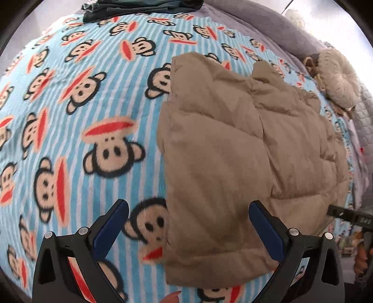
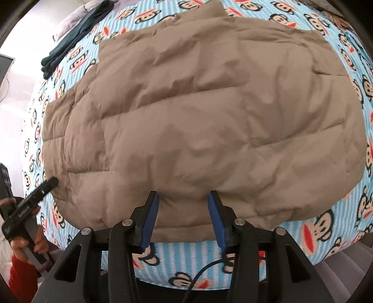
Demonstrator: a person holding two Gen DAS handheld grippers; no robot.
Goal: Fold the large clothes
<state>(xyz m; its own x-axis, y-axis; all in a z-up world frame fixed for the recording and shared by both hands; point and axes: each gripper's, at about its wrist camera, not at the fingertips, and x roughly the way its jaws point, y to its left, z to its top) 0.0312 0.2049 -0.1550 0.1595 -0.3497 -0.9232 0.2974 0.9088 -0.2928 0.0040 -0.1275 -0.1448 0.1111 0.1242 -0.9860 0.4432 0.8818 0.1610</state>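
1. The tan puffer jacket lies spread flat on the bed's monkey-print blanket.
2. The right gripper has its fingers either side of a puckered bit of the jacket's near hem; whether they pinch it I cannot tell.
3. The left gripper is spread wide and released, straddling the jacket's edge.
4. Dark folded clothes are cut off at the frame's top.

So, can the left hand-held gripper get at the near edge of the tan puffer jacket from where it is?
Probably yes. The left hand-held gripper stands wide open right over the tan puffer jacket, whose edge lies between its fingers, and nothing covers it.
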